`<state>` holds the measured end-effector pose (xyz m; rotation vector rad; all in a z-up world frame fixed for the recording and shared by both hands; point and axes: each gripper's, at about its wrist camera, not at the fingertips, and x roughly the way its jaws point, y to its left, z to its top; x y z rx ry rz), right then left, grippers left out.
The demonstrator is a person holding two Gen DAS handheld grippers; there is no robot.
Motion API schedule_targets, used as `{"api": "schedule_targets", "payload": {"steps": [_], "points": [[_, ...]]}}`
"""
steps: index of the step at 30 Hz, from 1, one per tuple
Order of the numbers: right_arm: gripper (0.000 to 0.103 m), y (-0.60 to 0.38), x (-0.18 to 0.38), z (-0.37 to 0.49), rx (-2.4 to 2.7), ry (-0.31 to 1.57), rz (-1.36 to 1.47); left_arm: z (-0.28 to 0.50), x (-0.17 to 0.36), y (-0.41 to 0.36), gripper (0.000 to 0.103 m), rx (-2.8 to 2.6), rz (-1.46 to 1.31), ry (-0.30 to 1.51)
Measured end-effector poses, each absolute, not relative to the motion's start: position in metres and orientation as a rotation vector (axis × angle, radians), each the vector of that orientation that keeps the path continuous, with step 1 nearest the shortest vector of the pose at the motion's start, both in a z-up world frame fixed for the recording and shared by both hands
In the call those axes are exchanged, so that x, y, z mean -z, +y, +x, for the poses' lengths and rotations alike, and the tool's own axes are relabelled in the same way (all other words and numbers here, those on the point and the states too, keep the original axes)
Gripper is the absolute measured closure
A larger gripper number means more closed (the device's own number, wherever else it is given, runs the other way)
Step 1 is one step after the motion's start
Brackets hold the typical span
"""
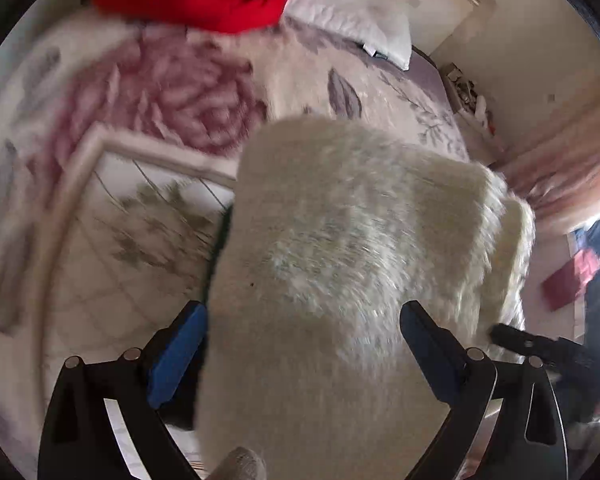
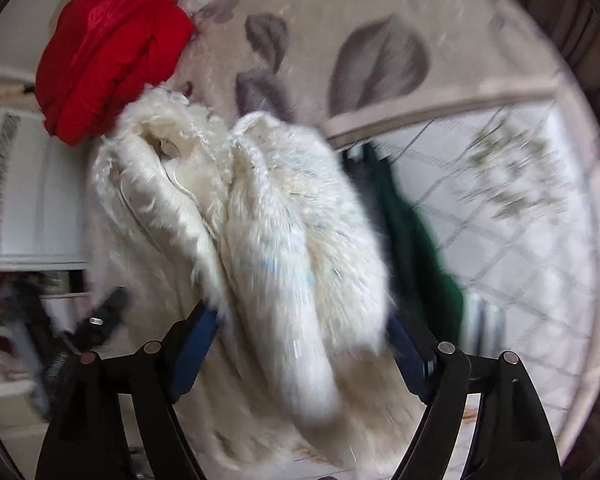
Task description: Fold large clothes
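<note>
The white fur coat (image 2: 284, 216) is laid on the bed (image 1: 308, 76), folded lengthwise into a thick bundle so that its bulk is gathered for the next fold. It is placed partly over a dark green garment (image 2: 412, 240), which shows at one edge, and just in front of a red garment (image 2: 112, 48) that is bunched up farther up the bed. The right tongs (image 2: 304, 332) are spread wide on either side of the bundle; fur lies between them, and no clamping is evident, judged a release of the folded edge. The left tongs (image 1: 304, 328) are likewise held open astride the near end of the coat. Both pairs are pointed steeply down, which suits setting the coat flat.
</note>
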<state>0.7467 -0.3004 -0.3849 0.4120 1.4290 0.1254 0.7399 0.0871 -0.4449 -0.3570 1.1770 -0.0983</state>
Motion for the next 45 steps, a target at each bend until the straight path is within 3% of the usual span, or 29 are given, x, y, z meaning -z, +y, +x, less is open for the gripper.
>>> {"api": "schedule_targets", "payload": {"steps": [1, 5, 7, 14, 33, 45], "points": [[0.012, -0.297, 0.380, 0.739, -0.098, 1.409, 0.356, 0.735, 0.438, 0.084, 0.002, 0.069, -0.294, 1.158], [0.010, -0.276, 0.351, 0.694, 0.032, 1.311, 0.094, 0.710, 0.416, 0.079, 0.000, -0.021, -0.148, 1.065], [0.000, -0.264, 0.339, 0.667, 0.063, 1.281, 0.007, 0.686, 0.396, 0.077, 0.000, -0.057, -0.117, 1.017], [0.000, -0.247, 0.272, 0.586, 0.132, 1.183, -0.074, 0.606, 0.329, 0.074, 0.000, -0.084, -0.086, 0.930], [0.000, -0.231, 0.002, 0.307, 0.240, 0.870, -0.086, 0.378, 0.129, 0.043, 0.000, -0.032, -0.051, 0.790], [0.000, -0.231, -0.103, 0.163, 0.188, 0.740, -0.059, 0.276, 0.056, 0.034, 0.000, -0.053, -0.053, 0.707]]}}
